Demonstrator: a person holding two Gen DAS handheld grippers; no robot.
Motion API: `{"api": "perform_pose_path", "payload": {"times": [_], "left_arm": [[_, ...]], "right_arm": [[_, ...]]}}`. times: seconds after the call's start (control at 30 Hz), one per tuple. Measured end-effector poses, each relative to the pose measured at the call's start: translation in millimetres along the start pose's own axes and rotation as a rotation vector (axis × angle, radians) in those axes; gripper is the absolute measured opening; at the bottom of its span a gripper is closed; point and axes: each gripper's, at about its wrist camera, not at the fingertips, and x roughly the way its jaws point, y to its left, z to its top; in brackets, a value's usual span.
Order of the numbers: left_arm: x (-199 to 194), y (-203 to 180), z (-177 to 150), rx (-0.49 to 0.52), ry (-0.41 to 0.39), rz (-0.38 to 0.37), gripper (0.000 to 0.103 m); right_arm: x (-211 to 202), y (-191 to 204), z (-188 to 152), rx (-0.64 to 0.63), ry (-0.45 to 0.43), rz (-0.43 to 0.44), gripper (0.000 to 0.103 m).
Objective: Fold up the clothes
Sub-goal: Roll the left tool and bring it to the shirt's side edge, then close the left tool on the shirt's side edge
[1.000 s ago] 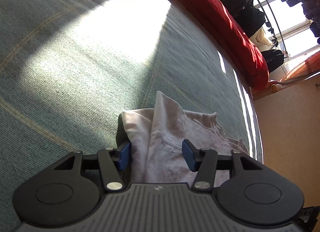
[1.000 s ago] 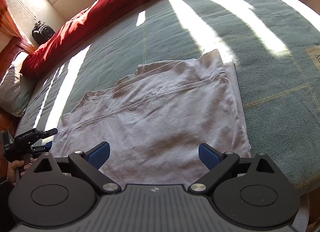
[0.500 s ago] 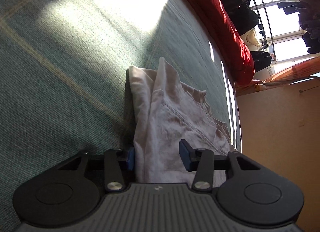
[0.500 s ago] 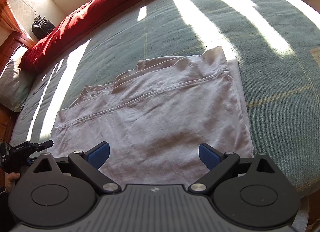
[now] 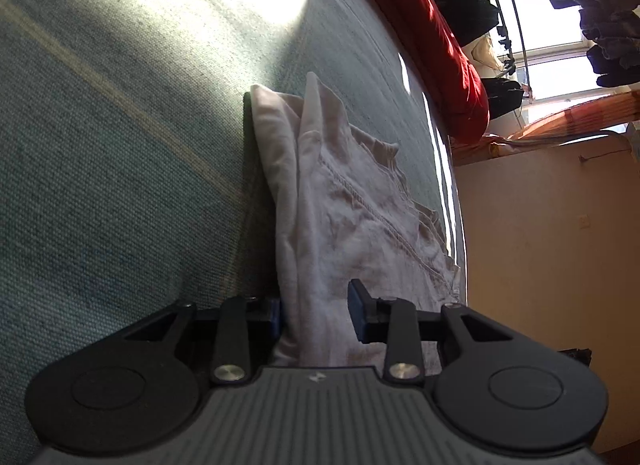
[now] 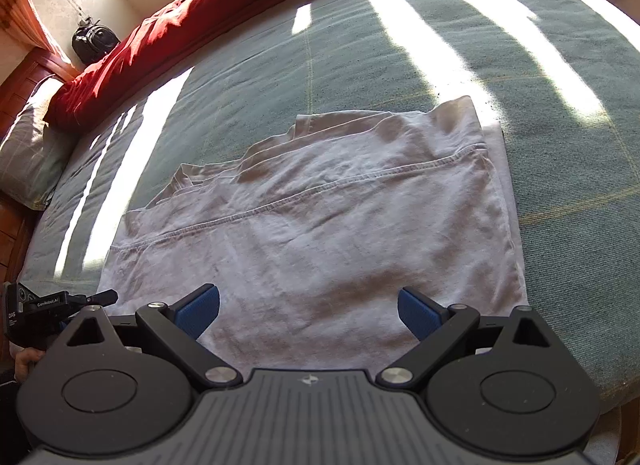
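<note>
On the green bedcover (image 6: 360, 65) we are closing the left gripper (image 5: 316, 313) on the near edge of the pale garment (image 6: 320, 225) lying flat, while the right gripper (image 6: 308, 309) hovers wide apart above its hem, which we judge needs grasping next for the fold.

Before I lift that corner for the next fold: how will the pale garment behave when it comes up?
Probably floppy: the pale garment lies in soft wrinkles on the green bedspread. Its stacked layers may slide apart. The left gripper is closing over a bunched edge, so the rest would likely hang and drag.
</note>
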Motion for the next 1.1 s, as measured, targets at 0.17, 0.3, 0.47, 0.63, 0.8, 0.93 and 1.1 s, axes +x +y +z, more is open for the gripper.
{"api": "perform_pose_path", "payload": {"times": [0.17,0.3,0.47,0.63,0.8,0.93,1.1], "left_arm": [[15,8,18,-0.024,0.053,0.005,0.013],[13,-3,16,0.020,0.055,0.049,0.012],[10,-22,8,0.056,0.021,0.137,0.012],[6,-47,1,0.106,-0.003,0.251,0.008],[0,-69,-2,0.164,-0.015,0.348,0.006],[-3,-84,-2,0.176,-0.027,0.374,0.006],[-6,-109,-3,0.218,-0.038,0.387,0.006]], "right_arm": [[2,7,-1,-0.009,0.002,0.015,0.098],[-2,9,-3,-0.015,-0.007,0.020,0.098],[-10,6,-5,-0.005,-0.022,0.022,0.098],[-22,5,-8,-0.011,-0.050,0.031,0.098],[-32,2,-15,-0.006,-0.070,0.051,0.098],[-41,-2,-20,-0.004,-0.088,0.067,0.098],[-47,-5,-25,-0.005,-0.101,0.080,0.099]]}}
